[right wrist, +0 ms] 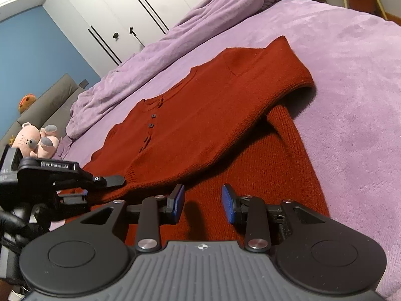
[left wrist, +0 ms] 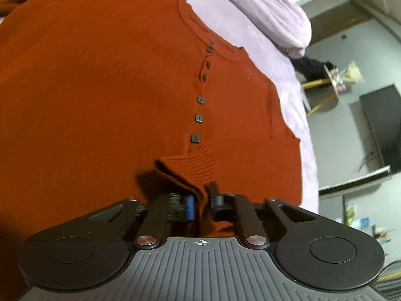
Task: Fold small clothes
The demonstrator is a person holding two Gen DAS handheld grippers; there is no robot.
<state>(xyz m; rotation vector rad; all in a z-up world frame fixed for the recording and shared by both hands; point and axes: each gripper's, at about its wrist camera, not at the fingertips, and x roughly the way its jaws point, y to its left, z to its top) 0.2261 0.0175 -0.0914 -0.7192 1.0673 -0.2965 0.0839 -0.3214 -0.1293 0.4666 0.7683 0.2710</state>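
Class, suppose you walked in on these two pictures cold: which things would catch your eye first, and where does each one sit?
The rust-red sweater spread flat across the purple bedspread dominates both views, its dark buttons running down the middle. At its near hem, the left gripper has its jaws pinched on a bunched fold of the knit, while the right gripper sits over the hem with jaws apart. A pink stuffed toy sits at the far left.

Blue wall (right wrist: 37, 47), white wardrobe (right wrist: 130, 7), lilac bed (right wrist: 351, 75).

A pink plush toy (right wrist: 35, 139) sits at nine o'clock; a rumpled lilac duvet (right wrist: 175, 35) stretches toward twelve over the lilac bedsheet (right wrist: 351, 75).
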